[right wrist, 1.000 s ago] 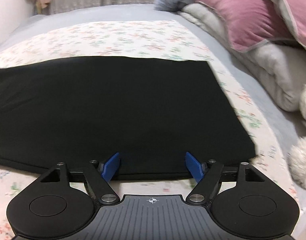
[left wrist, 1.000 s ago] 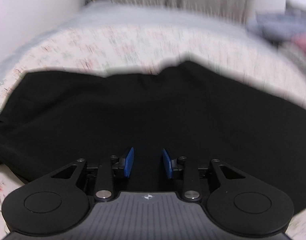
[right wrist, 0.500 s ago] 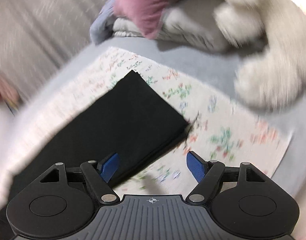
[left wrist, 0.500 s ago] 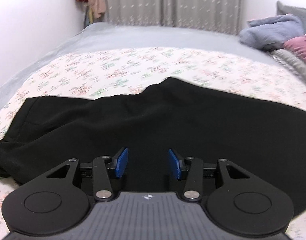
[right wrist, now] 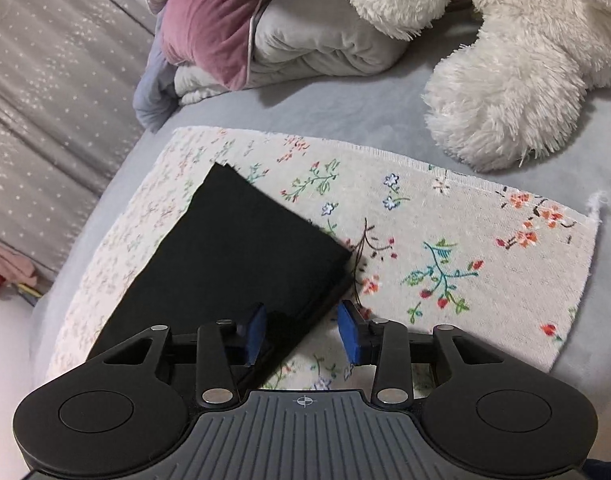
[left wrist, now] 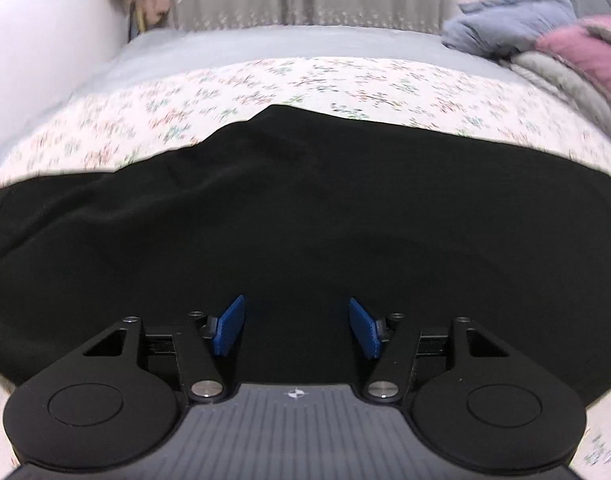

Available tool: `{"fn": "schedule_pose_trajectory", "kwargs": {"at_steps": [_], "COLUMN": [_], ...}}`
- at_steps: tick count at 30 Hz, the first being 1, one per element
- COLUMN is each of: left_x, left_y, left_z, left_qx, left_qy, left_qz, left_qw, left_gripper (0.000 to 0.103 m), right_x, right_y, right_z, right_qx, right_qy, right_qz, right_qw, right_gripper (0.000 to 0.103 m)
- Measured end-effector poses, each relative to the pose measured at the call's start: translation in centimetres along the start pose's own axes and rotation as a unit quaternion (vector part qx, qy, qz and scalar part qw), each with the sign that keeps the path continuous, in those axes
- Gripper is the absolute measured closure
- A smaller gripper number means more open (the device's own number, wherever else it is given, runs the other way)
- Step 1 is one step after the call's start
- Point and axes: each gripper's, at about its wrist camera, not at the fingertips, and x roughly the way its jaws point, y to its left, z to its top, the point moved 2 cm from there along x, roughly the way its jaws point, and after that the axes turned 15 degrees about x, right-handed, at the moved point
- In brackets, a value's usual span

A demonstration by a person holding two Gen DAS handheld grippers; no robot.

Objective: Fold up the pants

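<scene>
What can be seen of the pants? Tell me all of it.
The pants are plain black, matte, soft cloth, lying flat on the floral cloth. Their squared leg end lies between the right gripper's closing jaws, not yet pinched. The open left gripper hovers over their broad, faintly creased middle.

Black pants (left wrist: 305, 216), plain and matte, spread flat across a floral cloth (left wrist: 265, 88) on a bed. Wide and smooth in the left wrist view, with soft creases toward the left end and a raised hump along the far edge. In the right wrist view (right wrist: 233, 256), a narrow layered end with a straight hem and square corners, lying at a slant on the cloth.
</scene>
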Motion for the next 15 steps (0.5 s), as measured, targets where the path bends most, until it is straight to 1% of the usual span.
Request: {"fn": "schedule_pose_trajectory", "kwargs": {"at_steps": [3, 4, 12, 15], "left_x": [-0.4, -0.6, -0.5, -0.3], "left_y": [0.5, 0.6, 1.6, 1.9], "left_z": [-0.3, -0.4, -0.2, 0.0], "left_qx": [-0.009, -0.011, -0.048, -0.057], "left_qy": [0.001, -0.001, 0.003, 0.003], "left_qz": [0.007, 0.007, 0.012, 0.013], "left_qw": [0.9999, 0.9999, 0.9988, 0.9983], "left_gripper": [0.032, 0.032, 0.032, 0.032], "right_x": [-0.1, -0.1, 0.5, 0.7], "right_y": [-0.6, -0.7, -0.4, -0.2], "right_z": [-0.2, -0.4, -0.8, -1.0], "right_qx": [0.032, 0.038, 0.037, 0.042], "right_qy": [0.0, 0.001, -0.021, -0.033], "right_qz": [0.021, 0.025, 0.029, 0.037], "right_qw": [0.999, 0.999, 0.999, 0.998], "right_gripper": [0.063, 0.063, 0.062, 0.062]}}
